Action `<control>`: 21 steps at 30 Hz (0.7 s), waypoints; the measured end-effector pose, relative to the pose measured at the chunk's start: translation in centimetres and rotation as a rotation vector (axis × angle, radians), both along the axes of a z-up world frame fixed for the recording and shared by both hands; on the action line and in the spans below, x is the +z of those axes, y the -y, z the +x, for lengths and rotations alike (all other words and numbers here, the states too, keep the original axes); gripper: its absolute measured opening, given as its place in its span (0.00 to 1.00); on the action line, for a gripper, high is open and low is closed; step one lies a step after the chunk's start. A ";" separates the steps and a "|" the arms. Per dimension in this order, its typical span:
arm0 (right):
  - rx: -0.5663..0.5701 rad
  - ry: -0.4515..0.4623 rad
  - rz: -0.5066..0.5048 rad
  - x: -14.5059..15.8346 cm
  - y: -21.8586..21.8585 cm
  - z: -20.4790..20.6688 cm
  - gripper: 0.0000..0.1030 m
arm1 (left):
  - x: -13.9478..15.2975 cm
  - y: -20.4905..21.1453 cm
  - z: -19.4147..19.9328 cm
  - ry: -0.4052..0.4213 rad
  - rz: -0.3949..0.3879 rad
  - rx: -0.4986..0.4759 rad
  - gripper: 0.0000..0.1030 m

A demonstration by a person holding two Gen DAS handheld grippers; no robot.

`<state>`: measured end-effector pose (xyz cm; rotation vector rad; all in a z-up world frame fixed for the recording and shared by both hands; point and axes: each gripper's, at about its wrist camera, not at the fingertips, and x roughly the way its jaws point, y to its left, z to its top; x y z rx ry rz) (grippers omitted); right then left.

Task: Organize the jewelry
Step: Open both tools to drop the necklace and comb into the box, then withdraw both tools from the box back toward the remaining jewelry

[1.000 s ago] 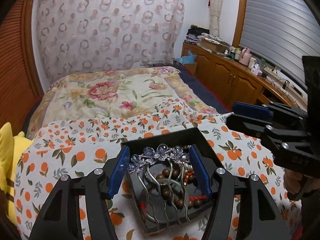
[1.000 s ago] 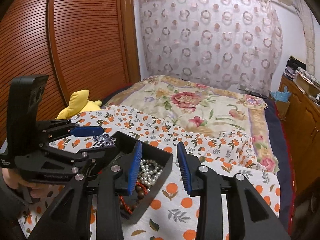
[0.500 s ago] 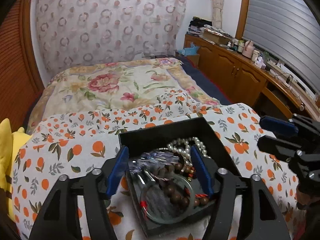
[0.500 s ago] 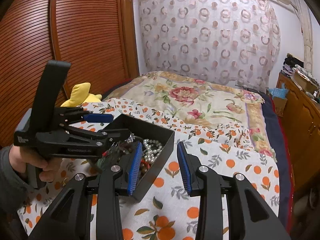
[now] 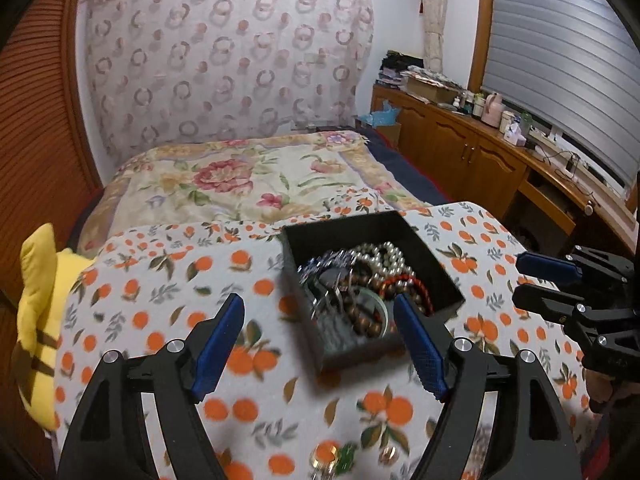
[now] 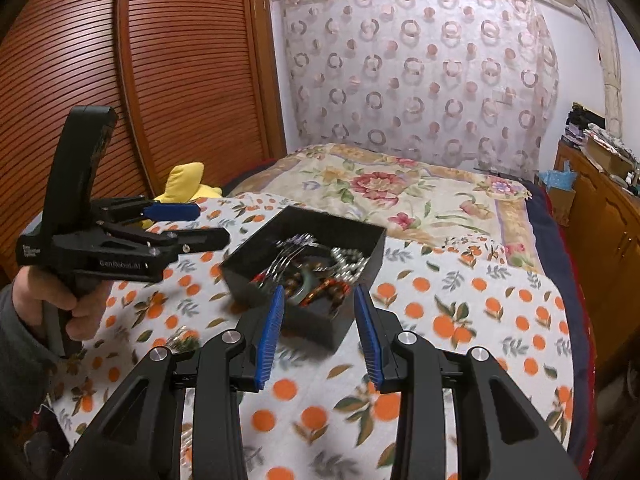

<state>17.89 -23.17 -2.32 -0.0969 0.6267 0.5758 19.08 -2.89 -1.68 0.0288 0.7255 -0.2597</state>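
Scanning from the left, we find the yellow plush [image 5: 38, 312] at the bed's edge, then our left tongs [image 5: 320, 344], spreading wider right now with only the orange-print cloth [image 5: 160, 280] and the box's near corner between the pads, nothing pinched. Moving right, the black box [image 5: 424, 240] sits just beyond those tips, a little right of centre, heaped with a silver hair comb [image 5: 332, 264], pearls [image 5: 380, 254], dark wooden beads [image 5: 366, 320], red beads [image 5: 404, 282] and a pale green bangle [image 5: 386, 308]. We judge most of the sorting done, since the bulk is already inside. What's left, by our reckoning, are a few small gold and green pieces [image 5: 334, 454] lying on the cloth near us, blurred, so we cannot tell what they are. Farthest right, our right tongs [image 6: 318, 320] stand partly spread and empty, the box's near corner sitting just past the tips.
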 end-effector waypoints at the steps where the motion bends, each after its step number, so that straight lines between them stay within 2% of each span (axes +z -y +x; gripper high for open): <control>1: 0.000 -0.001 -0.002 -0.1 -0.1 -0.6 0.38 | 0.0 -0.2 -0.5 0.001 -0.001 0.003 0.72; 9: -0.002 -0.025 -0.015 -1.5 -0.7 -4.2 0.38 | -0.7 -2.2 -4.2 0.001 -0.006 0.012 0.72; 21: 0.051 -0.131 -0.069 -5.7 -1.6 -8.4 0.38 | -3.8 -2.9 -9.4 -0.027 -0.025 0.023 0.72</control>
